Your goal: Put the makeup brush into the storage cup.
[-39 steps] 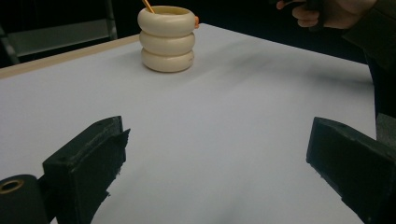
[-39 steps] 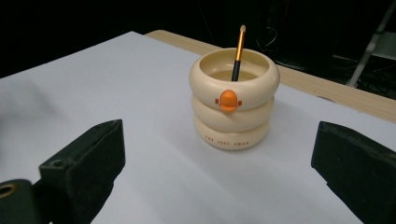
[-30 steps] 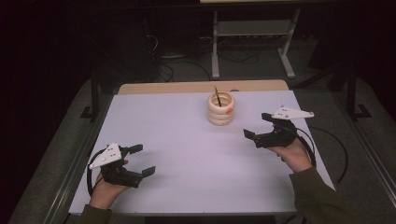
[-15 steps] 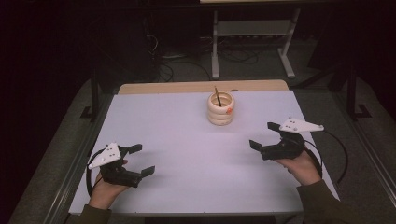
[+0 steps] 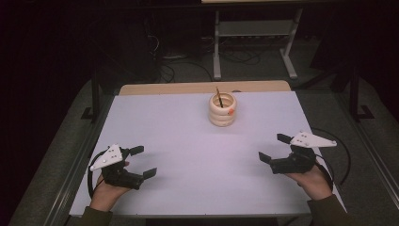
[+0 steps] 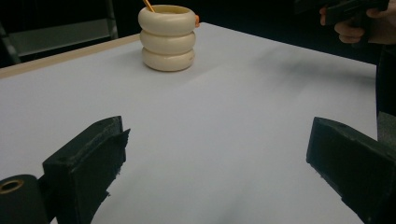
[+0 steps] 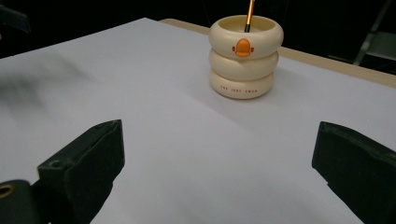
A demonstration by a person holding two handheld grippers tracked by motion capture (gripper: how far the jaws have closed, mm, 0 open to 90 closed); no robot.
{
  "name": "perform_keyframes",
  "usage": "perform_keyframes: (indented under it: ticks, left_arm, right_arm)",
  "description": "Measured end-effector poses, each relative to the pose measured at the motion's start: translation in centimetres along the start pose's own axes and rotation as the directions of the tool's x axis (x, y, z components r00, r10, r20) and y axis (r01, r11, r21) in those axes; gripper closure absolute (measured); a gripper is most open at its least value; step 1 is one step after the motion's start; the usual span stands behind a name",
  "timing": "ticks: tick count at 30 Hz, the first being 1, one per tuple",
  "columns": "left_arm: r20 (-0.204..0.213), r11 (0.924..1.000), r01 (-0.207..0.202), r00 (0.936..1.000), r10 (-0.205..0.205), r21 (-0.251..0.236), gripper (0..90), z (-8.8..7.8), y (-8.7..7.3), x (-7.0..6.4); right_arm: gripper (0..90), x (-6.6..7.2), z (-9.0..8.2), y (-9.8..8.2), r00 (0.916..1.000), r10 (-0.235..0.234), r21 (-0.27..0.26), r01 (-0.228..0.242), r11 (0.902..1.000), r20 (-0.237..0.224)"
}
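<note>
Standing alone on the white table (image 5: pixel 188 155), a ringed cream cup (image 5: pixel 222 109)

Table (image 5: pixel 188 141): smooth matt white top, pale wood strip at far edge. Cup (image 5: pixel 222 109) ahead of both claws: cream, smooth, faint sheen. Claw jaws: matt black plastic.

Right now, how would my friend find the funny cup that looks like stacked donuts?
Look at the big white table, toward its far edge near the middle. There stands a cream holder of three stacked rings, with an orange badge on its top ring and a thin stick poking out.
</note>
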State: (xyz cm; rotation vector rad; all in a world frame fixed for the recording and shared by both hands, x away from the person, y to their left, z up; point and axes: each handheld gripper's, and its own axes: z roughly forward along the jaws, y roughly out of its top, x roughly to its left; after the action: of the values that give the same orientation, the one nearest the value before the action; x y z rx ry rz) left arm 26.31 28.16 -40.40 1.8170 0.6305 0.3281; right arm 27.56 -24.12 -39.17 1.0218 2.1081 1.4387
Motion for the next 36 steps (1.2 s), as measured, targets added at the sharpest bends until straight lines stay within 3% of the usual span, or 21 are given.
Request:
perform_keyframes:
  ticks: [36]
  left_arm:
    - [-0.001, 0.9999, 0.001, 1.0, -0.001, 0.017, 4.1, 0.3, -0.3, -0.1]
  right_arm:
    - [1.8, 0.0, -3.4, -4.0, 0.9988, 0.02, 0.015, -0.02, 0.9997, 0.044]
